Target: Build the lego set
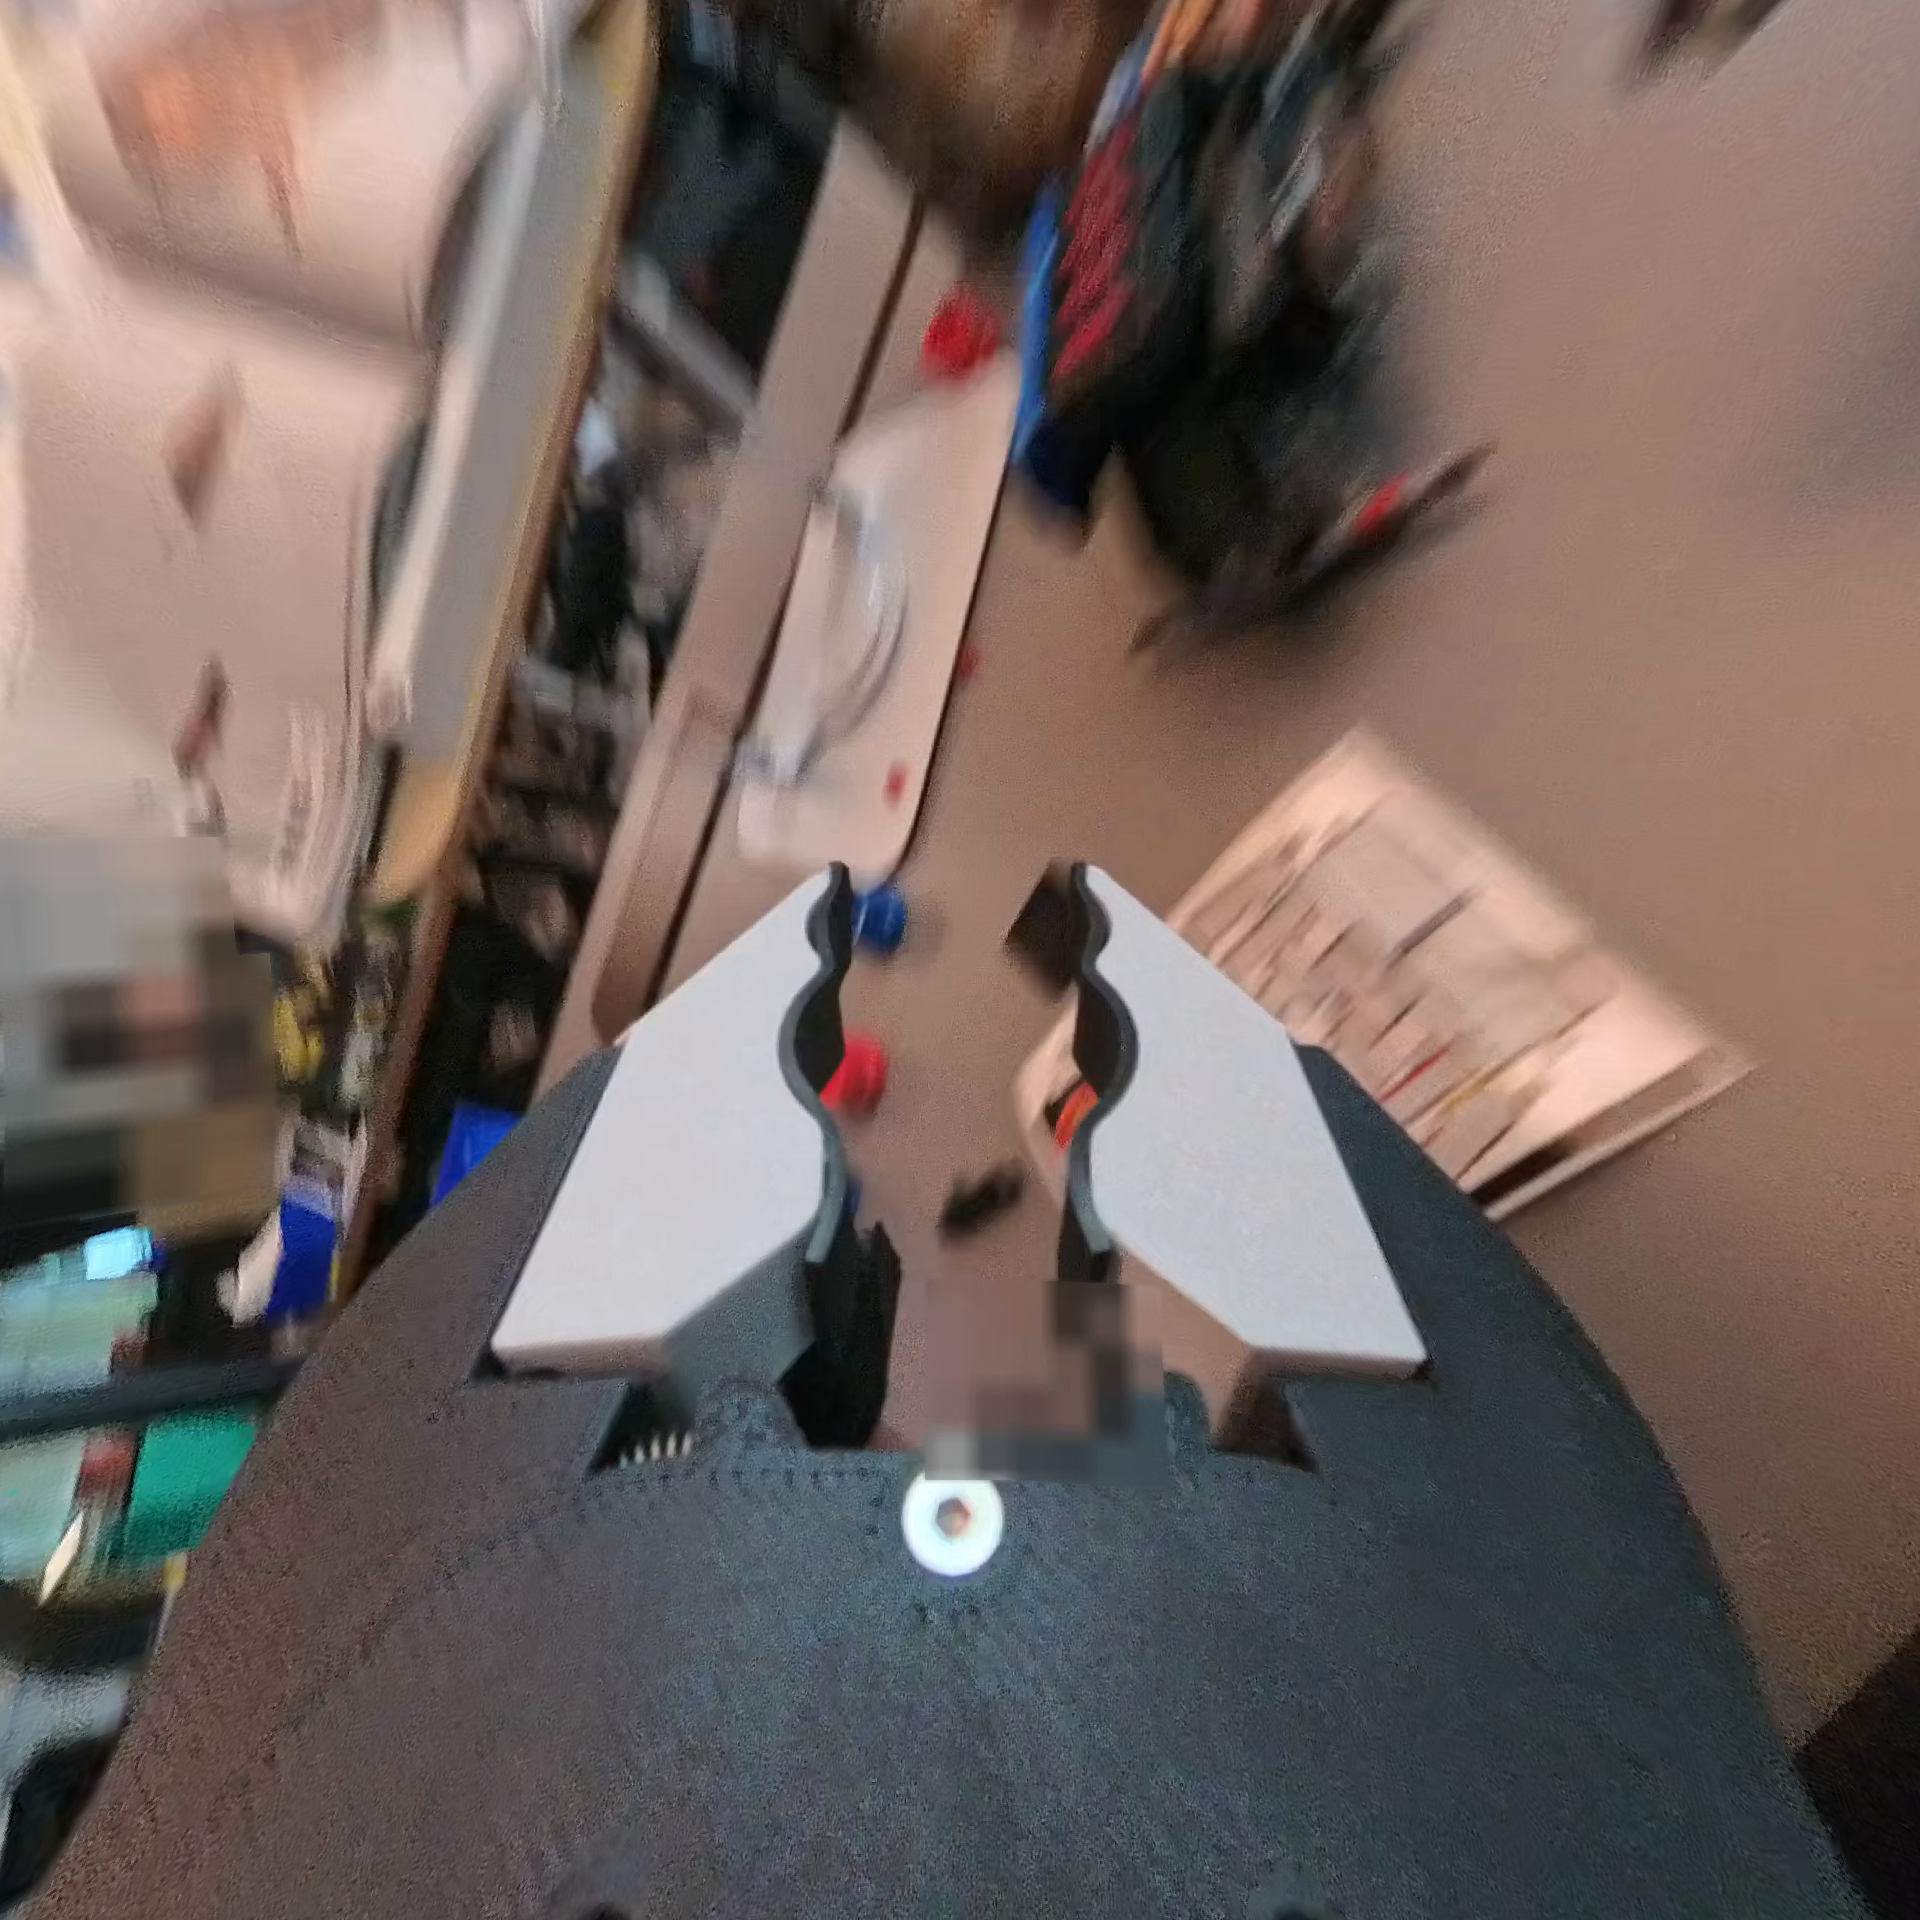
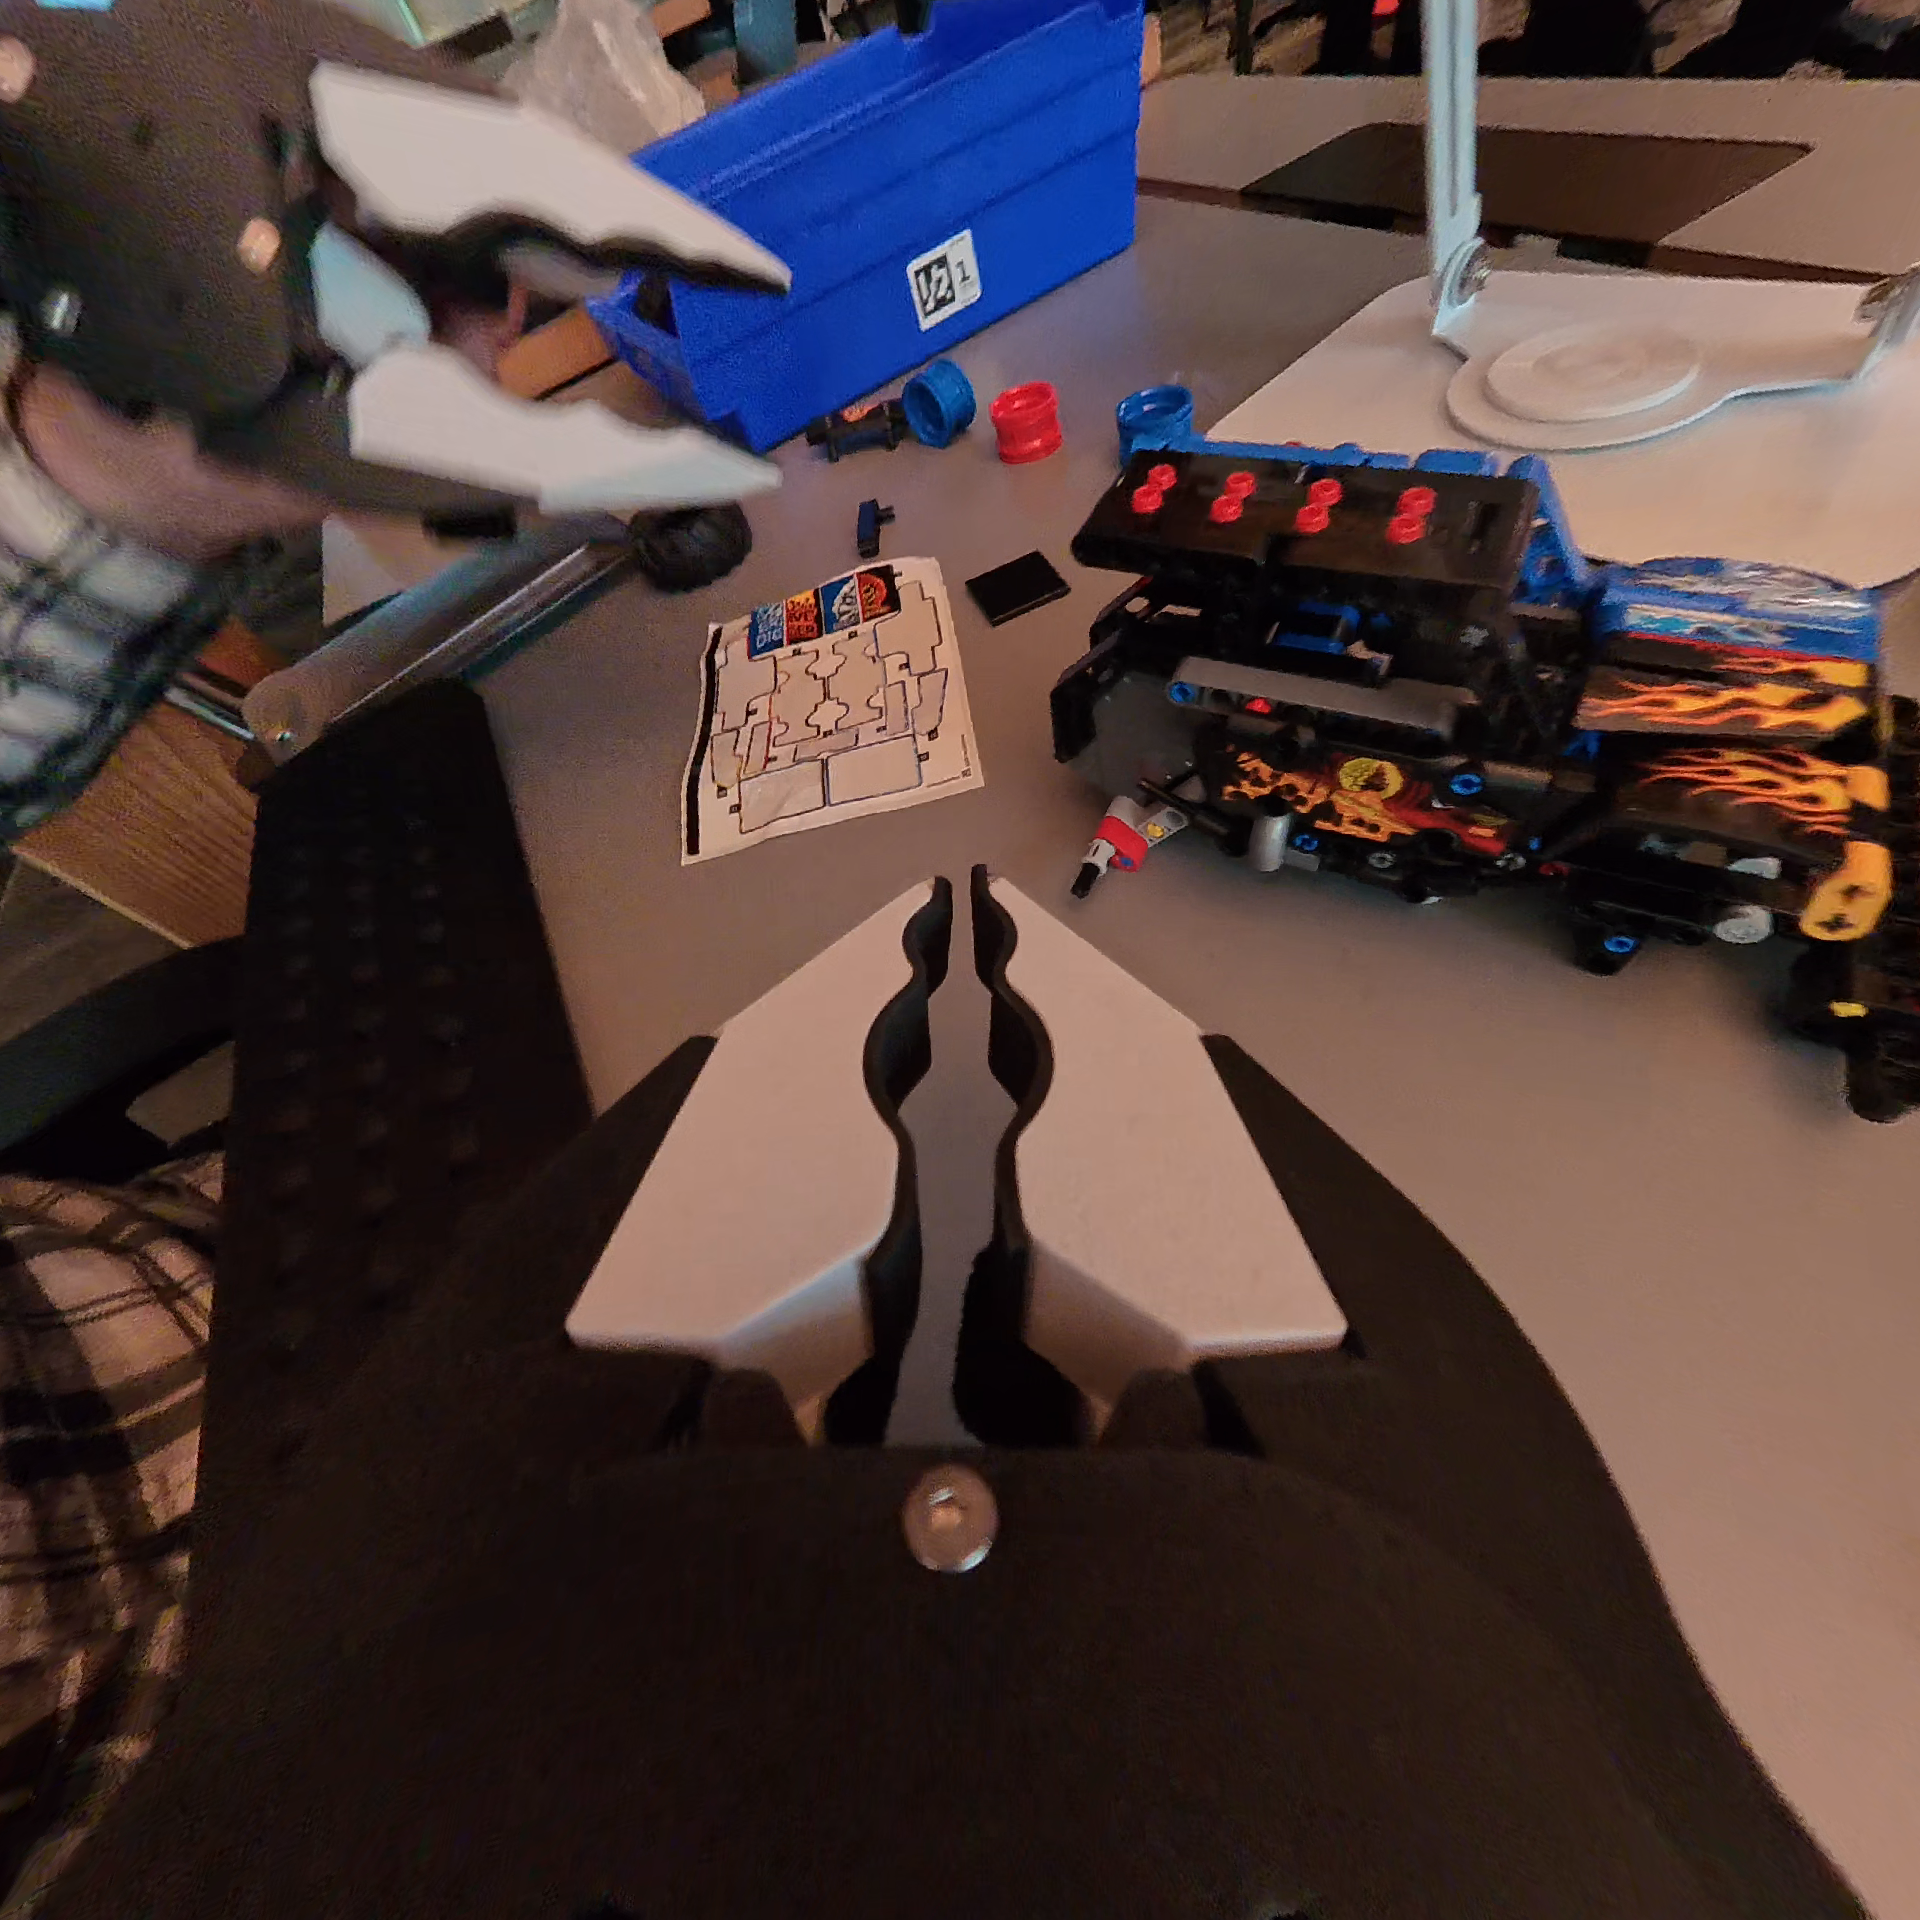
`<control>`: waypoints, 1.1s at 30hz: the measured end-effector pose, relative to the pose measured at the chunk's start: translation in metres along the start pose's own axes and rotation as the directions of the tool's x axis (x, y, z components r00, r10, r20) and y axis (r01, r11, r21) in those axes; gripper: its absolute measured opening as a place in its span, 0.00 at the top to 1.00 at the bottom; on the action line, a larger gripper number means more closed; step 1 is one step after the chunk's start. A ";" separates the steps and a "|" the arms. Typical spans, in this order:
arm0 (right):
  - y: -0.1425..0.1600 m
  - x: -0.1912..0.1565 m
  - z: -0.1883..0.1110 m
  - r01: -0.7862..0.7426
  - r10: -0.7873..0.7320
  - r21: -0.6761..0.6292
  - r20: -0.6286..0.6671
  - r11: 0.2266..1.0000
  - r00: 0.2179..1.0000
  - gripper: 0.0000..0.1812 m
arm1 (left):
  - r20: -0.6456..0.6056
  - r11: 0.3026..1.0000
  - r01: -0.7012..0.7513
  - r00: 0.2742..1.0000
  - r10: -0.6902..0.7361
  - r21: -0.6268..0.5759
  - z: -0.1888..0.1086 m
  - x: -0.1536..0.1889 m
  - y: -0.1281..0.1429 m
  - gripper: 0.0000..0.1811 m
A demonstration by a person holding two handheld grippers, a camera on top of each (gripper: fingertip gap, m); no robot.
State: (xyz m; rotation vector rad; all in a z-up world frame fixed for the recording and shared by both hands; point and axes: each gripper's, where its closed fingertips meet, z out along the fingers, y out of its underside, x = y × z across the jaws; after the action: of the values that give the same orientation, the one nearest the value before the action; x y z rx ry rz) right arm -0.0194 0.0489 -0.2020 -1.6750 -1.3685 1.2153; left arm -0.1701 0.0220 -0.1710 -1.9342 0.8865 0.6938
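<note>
1. While your left view is smeared with motion blur, your left gripper (image 1: 956, 883) shows its jaws spread apart with nothing between them; in the right view the same gripper (image 2: 779, 374) hangs at upper left above the surface, jaws parted, empty.
2. Your right gripper (image 2: 961, 883) has its jaws nearly together, only a thin slit at the tips; nothing held; it sits above bare grey surface (image 2: 1455, 1195).
3. Lego truck (image 2: 1455, 717), partly built, black and blue with flame stickers, lies on the surface to the right of your right gripper; red studs along its top panel; no wheels visible on it.
4. Sticker sheet (image 2: 831, 717) lies flat just beyond your right jaws, left of the truck; a few stickers at its top edge remain coloured; the rest looks peeled.
5. Black flat tile (image 2: 1016, 587) sits between sheet and truck; small dark blue piece (image 2: 873, 525) beyond the sheet.
6. Loose rims near the blue bin (image 2: 914, 187): blue rim (image 2: 938, 403), red rim (image 2: 1025, 421), second blue rim (image 2: 1153, 416) touching the truck's far end; black tyre (image 2: 691, 542) under the left gripper.
7. Instruction booklet (image 1: 1455, 977) shows only in the left view, right of the jaws; too blurred to detail.
</note>
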 end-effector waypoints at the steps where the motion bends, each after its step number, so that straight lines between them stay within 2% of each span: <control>1: 0.002 -0.001 0.002 0.002 -0.002 -0.010 0.011 1.000 1.000 0.99 | -0.010 0.994 0.027 1.000 -0.028 -0.104 0.001 -0.018 0.031 0.77; 3: 0.003 -0.003 0.003 0.004 -0.004 -0.010 0.025 1.000 1.000 0.98 | 0.002 0.968 0.096 0.995 -0.098 -0.230 0.007 -0.054 0.082 0.76; 5: 0.001 -0.004 0.003 0.012 -0.012 0.000 0.037 1.000 0.999 0.99 | -0.111 0.890 0.175 0.964 -0.242 -0.421 0.017 -0.059 0.132 0.74; 6: 0.001 -0.004 0.004 0.013 -0.013 -0.004 0.040 1.000 0.999 0.99 | -0.117 0.858 0.164 0.961 -0.250 -0.487 0.025 -0.066 0.152 0.73; 7: 0.003 -0.003 0.006 0.017 -0.017 -0.011 0.036 1.000 0.999 0.99 | -0.111 0.841 0.152 0.964 -0.243 -0.519 0.035 -0.073 0.164 0.74; 9: 0.006 -0.003 0.008 0.028 -0.027 -0.027 0.034 0.999 0.999 0.99 | -0.176 0.749 0.132 0.932 -0.317 -0.650 0.046 -0.062 0.191 0.74; 10: 0.007 -0.004 0.010 0.034 -0.033 -0.034 0.035 0.999 0.999 0.99 | -0.160 0.719 0.096 0.947 -0.280 -0.688 0.052 -0.065 0.202 0.75; 11: 0.008 -0.005 0.011 0.046 -0.045 -0.040 0.035 0.998 0.998 0.99 | -0.156 0.706 0.056 0.960 -0.232 -0.706 0.057 -0.068 0.209 0.76; 12: 0.008 -0.007 0.012 0.063 -0.061 -0.045 0.037 0.997 0.997 0.99 | -0.180 0.680 0.037 0.952 -0.246 -0.733 0.059 -0.062 0.214 0.76; 14: 0.005 -0.013 0.016 0.103 -0.101 -0.047 0.039 0.994 0.994 0.99 | -0.169 0.608 0.024 0.952 -0.257 -0.793 0.058 -0.060 0.226 0.83; 16: 0.001 -0.022 0.024 0.147 -0.144 -0.064 0.051 0.987 0.988 0.98 | -0.156 0.565 0.034 0.946 -0.284 -0.824 0.057 -0.060 0.231 0.86; 20: -0.030 -0.051 0.052 0.254 -0.246 -0.094 0.089 0.963 0.965 0.95 | -0.186 0.548 -0.019 0.950 -0.251 -0.836 0.056 -0.059 0.231 0.87; 23: -0.058 -0.069 0.087 0.332 -0.319 -0.121 0.111 0.936 0.941 0.93 | -0.188 0.573 0.014 0.938 -0.292 -0.819 0.057 -0.059 0.227 0.90; 26: -0.073 -0.071 0.133 0.350 -0.334 -0.170 0.118 0.921 0.935 0.91 | -0.215 0.614 0.022 0.926 -0.309 -0.789 0.054 -0.053 0.218 0.90; 29: -0.071 -0.069 0.183 0.339 -0.318 -0.222 0.124 0.914 0.940 0.85 | -0.241 0.670 0.068 0.902 -0.358 -0.740 0.050 -0.043 0.204 0.91; 33: -0.047 -0.050 0.242 0.346 -0.336 -0.345 0.089 0.873 0.938 0.82 | -0.259 0.725 0.155 0.867 -0.425 -0.672 0.043 -0.041 0.186 0.95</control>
State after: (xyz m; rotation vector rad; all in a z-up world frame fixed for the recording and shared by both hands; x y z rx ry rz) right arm -0.2629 -0.0048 -0.2342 -1.5565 -1.8976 0.8217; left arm -0.3482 0.0041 -0.2497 -2.8372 0.5692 0.4279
